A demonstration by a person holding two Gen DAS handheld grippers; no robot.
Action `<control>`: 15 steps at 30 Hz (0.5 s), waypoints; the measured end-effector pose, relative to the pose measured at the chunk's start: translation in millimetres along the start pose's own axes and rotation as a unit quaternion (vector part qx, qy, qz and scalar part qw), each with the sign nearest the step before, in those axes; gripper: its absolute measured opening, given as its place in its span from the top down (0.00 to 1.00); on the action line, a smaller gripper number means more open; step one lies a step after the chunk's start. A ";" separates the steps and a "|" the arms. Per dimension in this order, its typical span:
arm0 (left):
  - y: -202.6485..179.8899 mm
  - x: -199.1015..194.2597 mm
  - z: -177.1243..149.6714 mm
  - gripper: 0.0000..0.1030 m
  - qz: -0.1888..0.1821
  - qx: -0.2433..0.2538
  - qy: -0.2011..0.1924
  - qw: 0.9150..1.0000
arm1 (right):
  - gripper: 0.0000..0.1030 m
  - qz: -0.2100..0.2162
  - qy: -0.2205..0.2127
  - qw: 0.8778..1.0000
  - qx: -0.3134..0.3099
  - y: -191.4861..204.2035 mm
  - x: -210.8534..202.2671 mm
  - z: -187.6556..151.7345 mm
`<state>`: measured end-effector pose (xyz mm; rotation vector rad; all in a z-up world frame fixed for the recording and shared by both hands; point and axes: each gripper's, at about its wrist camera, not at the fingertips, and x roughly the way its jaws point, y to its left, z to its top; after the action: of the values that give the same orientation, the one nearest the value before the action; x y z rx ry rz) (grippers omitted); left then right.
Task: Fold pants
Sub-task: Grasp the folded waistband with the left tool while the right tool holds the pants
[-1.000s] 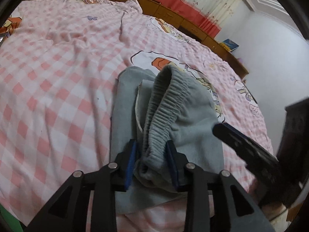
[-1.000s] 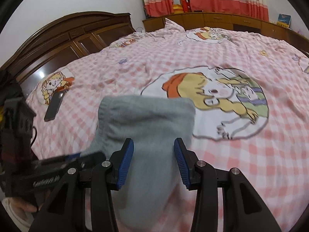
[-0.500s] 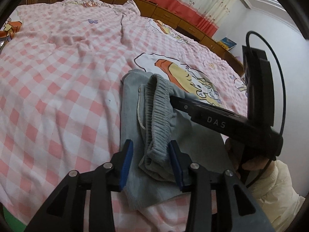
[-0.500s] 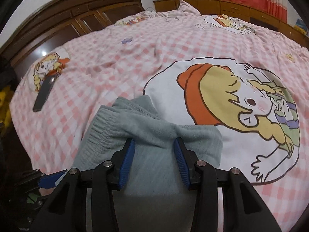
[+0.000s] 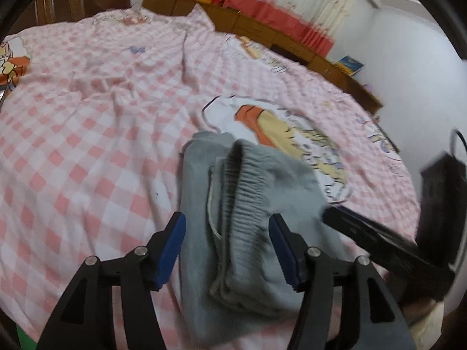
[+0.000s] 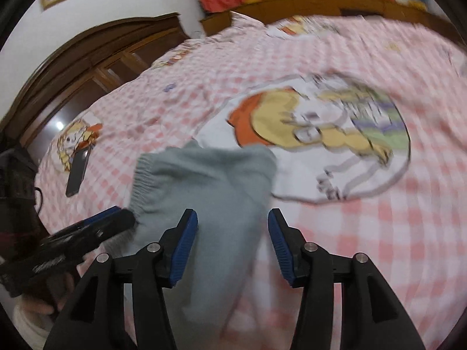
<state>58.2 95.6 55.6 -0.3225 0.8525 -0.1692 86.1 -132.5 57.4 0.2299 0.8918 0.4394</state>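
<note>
The grey pants (image 5: 251,210) lie folded in a bundle on the pink checked bed sheet (image 5: 87,151), the ribbed waistband on top. My left gripper (image 5: 227,242) is open, its jaws on either side of the waistband, not clamping it. In the right wrist view the pants (image 6: 210,192) lie flat in front of my right gripper (image 6: 232,242), which is open just above the near edge of the cloth. The right gripper shows in the left wrist view (image 5: 379,242) at the right of the pants. The left gripper shows in the right wrist view (image 6: 73,239) at the left.
A cartoon girl print (image 6: 321,134) lies on the sheet just beyond the pants. A dark phone (image 6: 77,172) lies on the bed at the left. A wooden headboard (image 6: 87,55) and low wooden cabinets (image 5: 262,29) border the bed.
Both grippers have opened and let go of the pants. Both have drawn back a little, and the bundle now rests on the bed.
</note>
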 end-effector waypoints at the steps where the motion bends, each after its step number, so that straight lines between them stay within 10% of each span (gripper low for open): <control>1: 1.2 7.4 1.8 0.40 0.000 -0.008 0.009 1.000 | 0.50 0.009 0.010 1.000 0.024 -8.5 3.2 -1.7; 15: 12.3 32.4 7.6 0.26 -0.012 -0.030 0.022 0.999 | 0.46 0.086 0.016 0.995 0.041 -15.9 42.4 -0.9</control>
<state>85.2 99.8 33.0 -0.3861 0.8988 -0.1748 112.9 -127.0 21.3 0.3780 0.9267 0.5669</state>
